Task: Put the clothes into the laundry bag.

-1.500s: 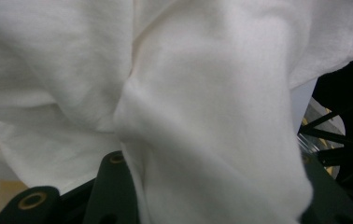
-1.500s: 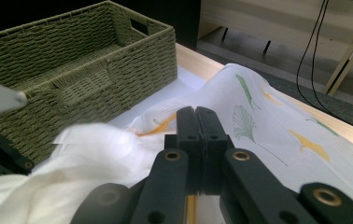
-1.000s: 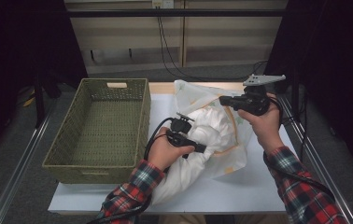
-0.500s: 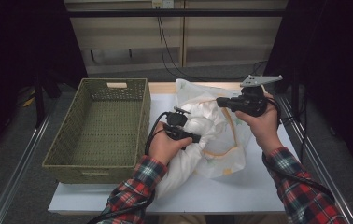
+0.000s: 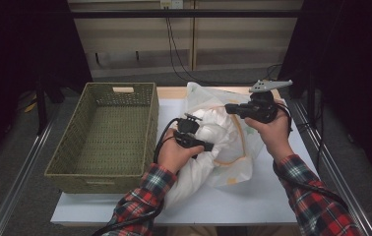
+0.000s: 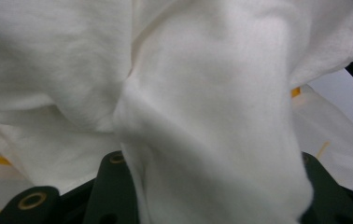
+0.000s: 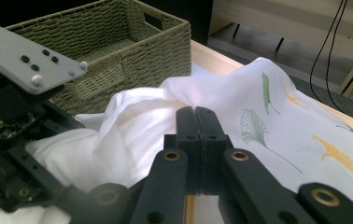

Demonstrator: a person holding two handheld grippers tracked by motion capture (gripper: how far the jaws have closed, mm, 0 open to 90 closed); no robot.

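free: bare desk (image 5: pixel 272 196) strip up front, basket (image 5: pixel 106 132) interior wide open | blocked: white cloth pile (image 5: pixel 221 142) hogging desk middle, basket walls fencing the left side

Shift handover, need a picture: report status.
Left gripper shut on white pillow. Right gripper shut, pinching leaf-print pillowcase. Basket alongside, nothing blocking.
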